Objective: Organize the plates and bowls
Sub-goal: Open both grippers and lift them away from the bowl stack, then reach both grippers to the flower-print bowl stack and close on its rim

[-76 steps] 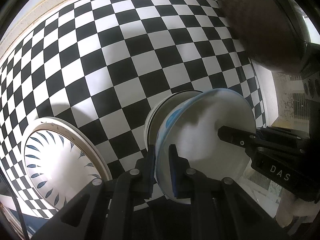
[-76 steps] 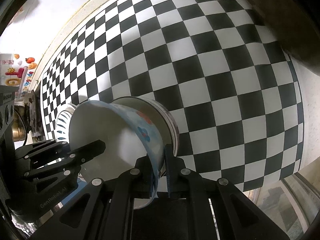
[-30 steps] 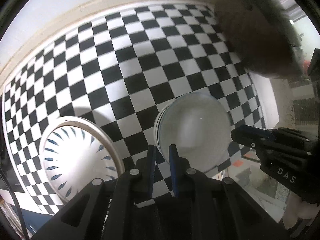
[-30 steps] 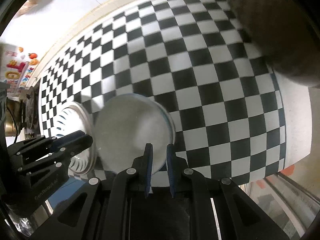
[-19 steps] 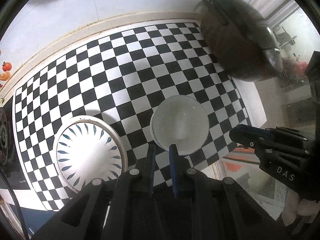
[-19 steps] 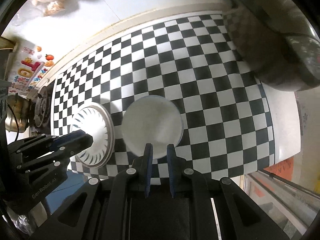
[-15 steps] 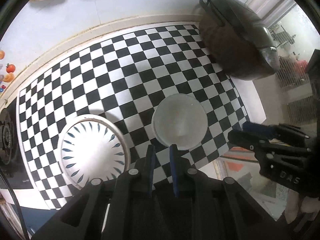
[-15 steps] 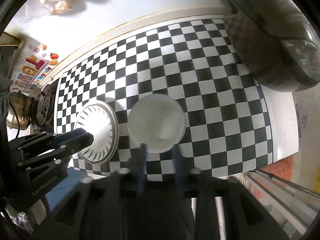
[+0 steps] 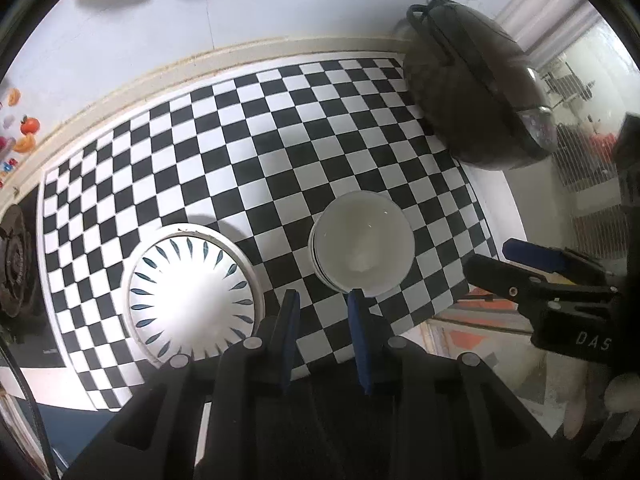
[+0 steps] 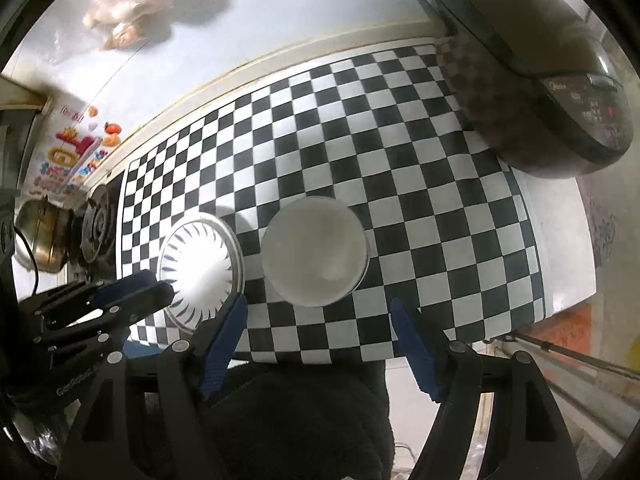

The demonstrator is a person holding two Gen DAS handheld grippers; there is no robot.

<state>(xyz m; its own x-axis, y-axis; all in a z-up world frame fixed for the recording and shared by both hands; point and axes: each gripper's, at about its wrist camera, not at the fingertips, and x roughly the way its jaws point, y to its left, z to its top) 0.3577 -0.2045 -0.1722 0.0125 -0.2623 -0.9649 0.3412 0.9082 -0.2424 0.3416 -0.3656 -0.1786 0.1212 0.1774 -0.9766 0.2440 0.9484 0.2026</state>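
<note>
Bowls (image 9: 362,254) sit nested in a short stack on the checkered tabletop (image 9: 248,152), plain white inside, with the rims of the lower ones showing as thin rings along the stack's left edge. Just beside the stack, to its left and apart from it, lies a white plate (image 9: 192,296) with a ring of dark blue leaf-shaped strokes pointing toward its centre and a pale raised rim. From the right wrist view the bowl stack (image 10: 314,252) and plate (image 10: 200,270) lie side by side near the tabletop's front edge. A dark rice cooker (image 10: 532,68) stands at the far right corner. The left tool (image 9: 322,300) hovers above the front edge, its blue-padded jaws parted and holding nothing; the right tool (image 10: 318,312) is spread wide, also empty.
</note>
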